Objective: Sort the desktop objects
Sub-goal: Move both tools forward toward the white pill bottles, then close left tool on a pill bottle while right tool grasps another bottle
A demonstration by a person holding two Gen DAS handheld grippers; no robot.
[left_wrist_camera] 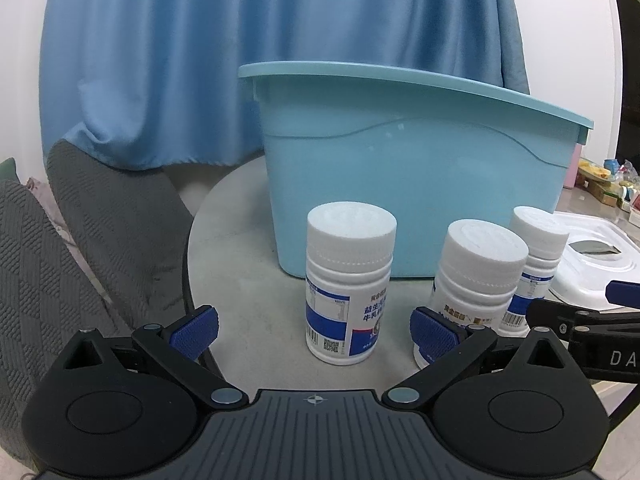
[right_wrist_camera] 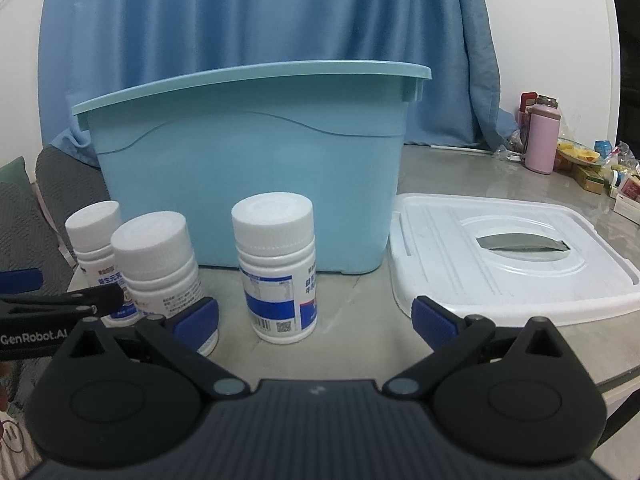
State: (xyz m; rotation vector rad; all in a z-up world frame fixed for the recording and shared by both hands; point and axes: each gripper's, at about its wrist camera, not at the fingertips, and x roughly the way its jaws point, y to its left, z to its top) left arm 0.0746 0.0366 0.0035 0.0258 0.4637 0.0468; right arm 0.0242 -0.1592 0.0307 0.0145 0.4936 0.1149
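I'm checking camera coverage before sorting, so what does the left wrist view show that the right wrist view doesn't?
Only the left wrist view shows the table's rounded left edge and more of the grey cushions beside it.

Only the right wrist view shows the whole white lid lying flat right of the bin, and the pink flask with snack packets far right.

Both show the blue bin, the three white bottles standing upright in front of it, the blue curtain, and both grippers, left and right, open and empty.
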